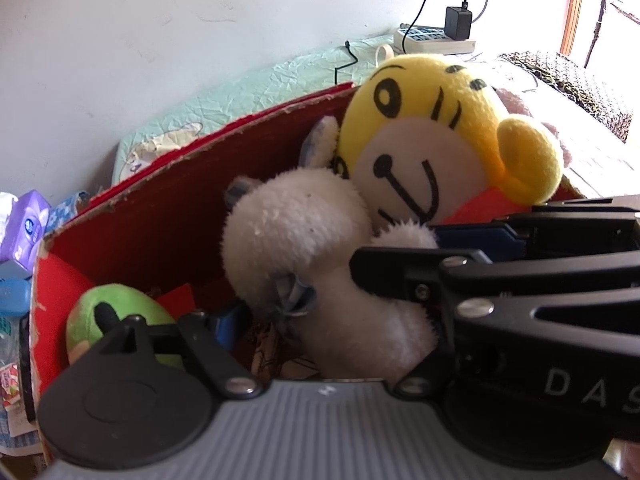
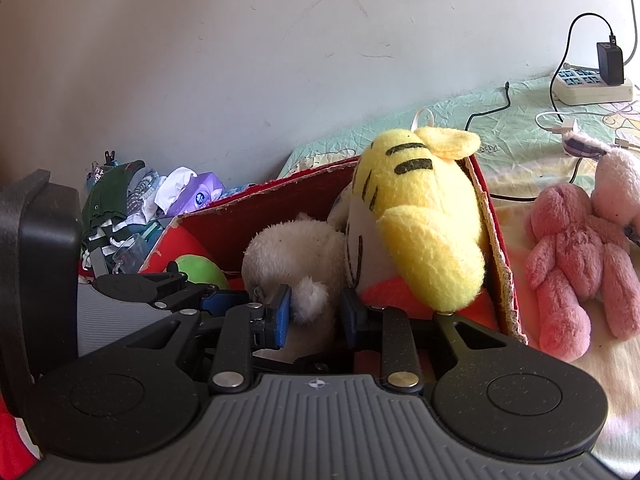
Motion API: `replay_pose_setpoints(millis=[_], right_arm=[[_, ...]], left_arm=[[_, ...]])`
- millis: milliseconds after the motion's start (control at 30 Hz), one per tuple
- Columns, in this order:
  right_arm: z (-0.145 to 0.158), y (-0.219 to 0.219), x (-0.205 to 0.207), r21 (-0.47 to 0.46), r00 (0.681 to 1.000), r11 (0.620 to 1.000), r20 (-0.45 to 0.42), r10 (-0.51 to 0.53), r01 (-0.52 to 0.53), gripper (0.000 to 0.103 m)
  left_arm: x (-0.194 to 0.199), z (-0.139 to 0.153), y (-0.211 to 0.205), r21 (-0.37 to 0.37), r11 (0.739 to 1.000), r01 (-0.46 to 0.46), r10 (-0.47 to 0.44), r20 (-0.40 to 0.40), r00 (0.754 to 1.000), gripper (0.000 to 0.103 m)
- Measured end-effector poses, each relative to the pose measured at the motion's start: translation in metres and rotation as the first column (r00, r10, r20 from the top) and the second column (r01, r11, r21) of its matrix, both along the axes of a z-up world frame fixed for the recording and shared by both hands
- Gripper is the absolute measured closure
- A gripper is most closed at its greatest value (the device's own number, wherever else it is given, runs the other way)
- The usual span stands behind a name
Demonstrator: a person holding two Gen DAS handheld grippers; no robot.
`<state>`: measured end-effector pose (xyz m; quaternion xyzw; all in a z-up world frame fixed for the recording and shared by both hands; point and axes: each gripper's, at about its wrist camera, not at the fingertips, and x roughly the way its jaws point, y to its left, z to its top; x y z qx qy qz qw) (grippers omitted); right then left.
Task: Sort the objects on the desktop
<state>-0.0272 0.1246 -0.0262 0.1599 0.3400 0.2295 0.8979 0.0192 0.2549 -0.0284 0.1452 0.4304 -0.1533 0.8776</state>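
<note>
Inside the red box [image 2: 280, 216], white plush [image 2: 288, 256], yellow tiger [image 2: 420, 216], green toy [image 2: 200, 270]; right gripper [image 2: 316, 316] fingers parted.

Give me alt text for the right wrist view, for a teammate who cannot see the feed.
The right hand-held gripper reaches into a red cardboard box, jaws open around a limb of a white plush toy. A yellow tiger plush leans against the box's right wall, a green plush lies at the left, and a pink plush lies outside on the bedsheet.
</note>
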Motion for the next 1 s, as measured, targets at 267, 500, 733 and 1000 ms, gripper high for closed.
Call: replay_pose_setpoints(millis=[267, 500, 733, 1000], right_arm=[[0.0, 0.0004, -0.001, 0.006, 1.0, 1.0, 0.017, 0.001, -0.002, 0.075], [-0.0004, 0.0003, -0.0001, 0.008, 1.0, 1.0, 0.021, 0.0, 0.0, 0.075], [-0.0004, 0.0005, 0.0005, 0.003, 1.0, 1.0, 0.01, -0.001, 0.001, 0.075], [0.0, 0.001, 0.0007, -0.003, 1.0, 1.0, -0.01, -0.011, 0.011, 0.074]], left_arm=[[-0.0008, 0.0006, -0.0005, 0.008, 1.0, 0.004, -0.004, 0.023, 1.0, 0.016], [-0.0018, 0.0023, 0.0011, 0.012, 1.0, 0.005, -0.005, 0.031, 1.0, 0.016], [-0.0052, 0.0032, 0.0003, 0.023, 1.0, -0.003, 0.002, 0.039, 0.999, 0.015], [-0.0036, 0.0026, -0.001, 0.027, 1.0, -0.013, 0.012, 0.028, 1.0, 0.014]])
